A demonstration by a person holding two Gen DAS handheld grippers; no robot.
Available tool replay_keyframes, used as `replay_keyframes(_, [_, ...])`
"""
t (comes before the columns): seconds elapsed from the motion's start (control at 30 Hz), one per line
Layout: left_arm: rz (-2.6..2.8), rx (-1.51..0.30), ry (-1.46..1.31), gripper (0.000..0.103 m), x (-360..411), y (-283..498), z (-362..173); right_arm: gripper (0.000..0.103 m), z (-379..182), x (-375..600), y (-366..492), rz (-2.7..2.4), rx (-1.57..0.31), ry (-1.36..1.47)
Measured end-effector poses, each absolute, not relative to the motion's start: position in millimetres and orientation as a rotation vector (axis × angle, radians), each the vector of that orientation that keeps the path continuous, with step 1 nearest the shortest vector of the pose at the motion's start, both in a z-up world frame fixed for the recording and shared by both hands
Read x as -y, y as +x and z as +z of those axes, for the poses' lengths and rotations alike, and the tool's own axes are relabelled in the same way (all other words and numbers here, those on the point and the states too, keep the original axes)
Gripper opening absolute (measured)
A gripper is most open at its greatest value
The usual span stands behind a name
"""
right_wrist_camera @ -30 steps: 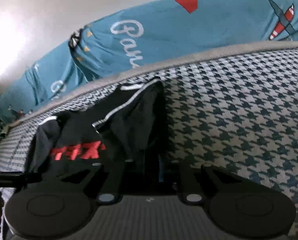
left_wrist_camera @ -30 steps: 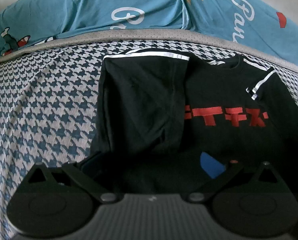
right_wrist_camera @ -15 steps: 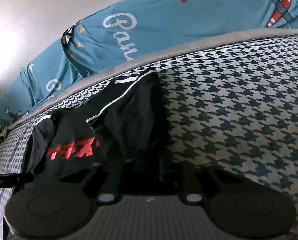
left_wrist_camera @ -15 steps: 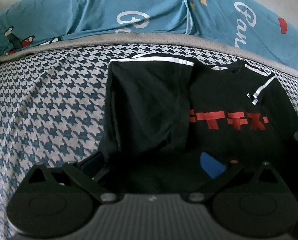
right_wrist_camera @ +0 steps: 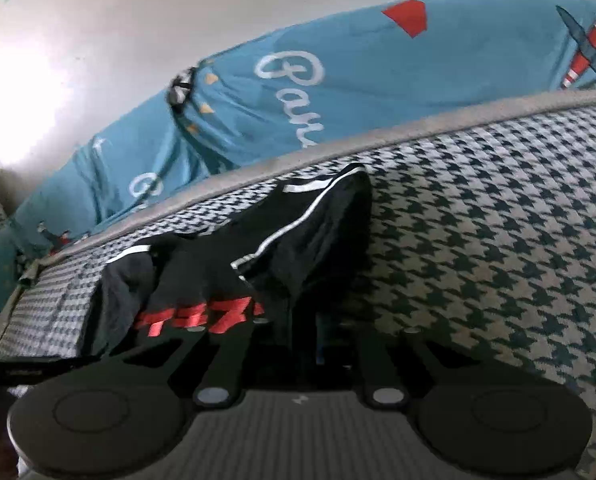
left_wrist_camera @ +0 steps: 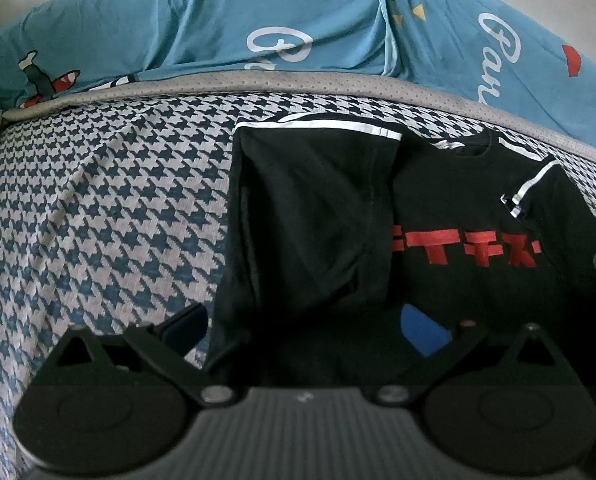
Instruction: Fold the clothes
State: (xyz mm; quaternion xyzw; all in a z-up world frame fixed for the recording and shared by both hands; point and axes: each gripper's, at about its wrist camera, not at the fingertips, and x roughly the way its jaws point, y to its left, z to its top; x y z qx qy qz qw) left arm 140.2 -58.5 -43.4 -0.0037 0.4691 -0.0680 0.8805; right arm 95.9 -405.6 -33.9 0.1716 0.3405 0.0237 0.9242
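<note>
Left tool [left_wrist_camera: 304,332]: fingers wide apart at black T-shirt [left_wrist_camera: 458,208] hem.
Right tool [right_wrist_camera: 300,350]: pinching shirt edge.
Open room: checked bed [left_wrist_camera: 109,208], left side.

Left black two-finger gripper [left_wrist_camera: 304,326] low in the frame, fingers spread wide, one blue-padded tip [left_wrist_camera: 420,330] at lower right of centre, the other [left_wrist_camera: 183,326] at lower left. Right black two-finger gripper [right_wrist_camera: 318,344] at bottom centre, fingers drawn close together, pinched on dark cloth.
</note>
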Motion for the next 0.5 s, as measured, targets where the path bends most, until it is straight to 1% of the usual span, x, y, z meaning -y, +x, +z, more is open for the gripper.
replay_keyframes(0.23, [-0.138,-0.976,-0.023,0.103,55.1,139.6,-42.8,0.013,-41.9,410.9,99.4,0.006,-0.715,0.334])
replay_keyframes(0.4, [-0.143,-0.978,-0.021,0.103,56.8,139.4,-43.9,0.023,-49.0,419.2,100.1,-0.025,-0.723,0.329])
replay_keyframes(0.47, [-0.145,-0.977,-0.018,0.103,58.3,139.2,-44.2,0.031,-52.2,423.4,101.4,-0.030,-0.726,0.336])
replay_keyframes(0.5, [-0.145,-0.978,-0.016,0.103,58.8,139.2,-44.4,0.032,-53.8,425.3,101.8,-0.030,-0.728,0.342])
